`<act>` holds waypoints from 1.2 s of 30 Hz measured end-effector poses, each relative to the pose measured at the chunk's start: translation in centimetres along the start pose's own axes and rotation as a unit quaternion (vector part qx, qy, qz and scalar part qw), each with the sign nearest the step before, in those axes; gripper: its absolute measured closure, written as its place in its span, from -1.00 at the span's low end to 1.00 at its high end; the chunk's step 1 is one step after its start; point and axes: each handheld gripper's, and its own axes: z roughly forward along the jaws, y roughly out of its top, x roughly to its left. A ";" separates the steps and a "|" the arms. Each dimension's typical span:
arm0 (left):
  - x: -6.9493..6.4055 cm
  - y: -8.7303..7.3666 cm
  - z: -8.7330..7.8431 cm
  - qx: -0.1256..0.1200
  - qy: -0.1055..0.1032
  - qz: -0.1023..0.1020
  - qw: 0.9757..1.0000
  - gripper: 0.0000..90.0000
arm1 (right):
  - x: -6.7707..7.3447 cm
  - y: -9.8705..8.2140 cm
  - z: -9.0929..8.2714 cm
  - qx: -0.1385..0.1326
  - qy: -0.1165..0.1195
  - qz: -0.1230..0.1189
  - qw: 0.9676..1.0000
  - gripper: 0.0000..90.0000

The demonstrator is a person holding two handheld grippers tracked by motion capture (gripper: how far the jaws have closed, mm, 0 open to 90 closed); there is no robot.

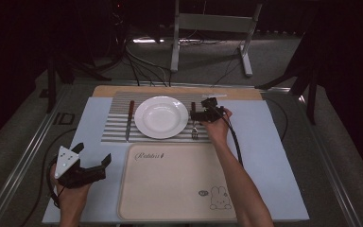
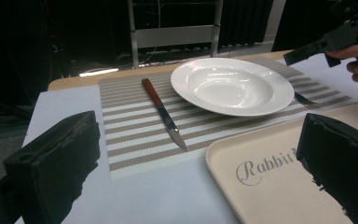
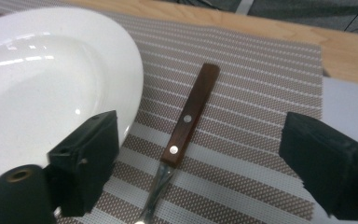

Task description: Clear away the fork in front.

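Observation:
A white plate (image 1: 161, 117) sits on a striped placemat (image 1: 115, 124). Left of the plate lies a wood-handled knife (image 1: 130, 119); on its right lies a wood-handled fork (image 1: 194, 130). My right gripper (image 1: 197, 113) hovers open just above the fork. In the right gripper view, the fork's handle (image 3: 191, 114) lies between the spread jaws of the right gripper (image 3: 200, 140), untouched, with the plate (image 3: 42, 88) to one side. My left gripper (image 1: 93, 153) is held open and empty at the front left. The left gripper (image 2: 198, 154) looks toward the knife (image 2: 163, 112) and plate (image 2: 233, 86).
A beige tray (image 1: 179, 182) with a rabbit print lies in front of the placemat, on a pale blue sheet (image 1: 274, 142). A wooden board edge (image 1: 123, 90) shows behind the placemat. Cables and a metal stand (image 1: 212, 28) are on the floor beyond the table.

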 end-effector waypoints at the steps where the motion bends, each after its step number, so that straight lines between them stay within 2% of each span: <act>1: 0.0 0.0 0.0 0.000 0.000 0.000 1.000 -1.00 | 0.0 -0.1 0.2 0.004 -0.003 -0.002 1.000 -0.70; 6: 0.0 0.0 0.0 0.001 -0.001 0.000 1.000 -1.00 | -0.1 -0.6 1.0 0.015 -0.008 0.009 1.000 -0.62; 10: 0.0 0.0 -0.1 -0.003 -0.001 -0.001 1.000 -1.00 | 0.1 -0.6 1.5 0.016 -0.010 0.009 1.000 -0.38; 11: 0.0 0.0 -0.1 -0.003 -0.002 -0.001 1.000 -1.00 | 0.2 -0.7 1.8 0.020 -0.008 0.007 1.000 -0.25; 14: -0.1 0.0 -0.1 -0.004 -0.004 -0.001 1.000 -1.00 | 0.4 -0.8 2.2 0.031 -0.015 -0.003 0.999 -0.17; 15: -0.2 0.0 -0.1 -0.003 -0.006 0.000 1.000 -1.00 | 0.4 -0.9 2.3 0.034 -0.013 0.001 0.999 -0.12; 17: -0.3 0.0 0.0 -0.001 -0.008 0.003 1.000 -1.00 | 0.6 -0.9 2.6 0.040 -0.017 0.000 0.999 0.05; 19: -0.4 0.0 0.0 0.000 -0.009 0.004 1.000 -1.00 | 0.9 -0.8 2.9 0.047 -0.008 0.003 0.999 0.19; 21: -0.5 0.0 0.0 -0.001 -0.010 0.004 1.000 -1.00 | 1.3 -0.8 3.3 0.066 -0.015 -0.013 0.998 0.45; 22: -0.5 0.0 0.0 -0.001 -0.010 0.003 1.000 -1.00 | 1.4 -0.8 3.3 0.067 -0.015 -0.013 0.998 0.58; 24: -0.4 0.0 0.0 -0.002 -0.008 0.003 1.000 -1.00 | 1.3 -0.8 3.3 0.070 -0.016 -0.005 0.997 0.68; 25: -0.4 0.0 -0.1 -0.002 -0.009 0.003 1.000 -1.00 | 1.2 -0.7 3.2 0.075 -0.014 -0.002 0.997 0.72; 28: -0.3 0.0 -0.1 0.000 -0.008 0.003 1.000 -1.00 | 0.5 -0.8 2.5 0.097 -0.008 -0.011 0.995 0.73; 32: -0.5 0.0 0.0 0.002 -0.008 0.005 1.000 -1.00 | -0.5 -1.2 1.4 0.119 -0.011 -0.009 0.993 0.73; 36: -0.6 0.0 0.1 0.004 -0.009 0.009 1.000 -1.00 | -1.4 -2.0 0.1 0.124 -0.009 -0.019 0.992 0.73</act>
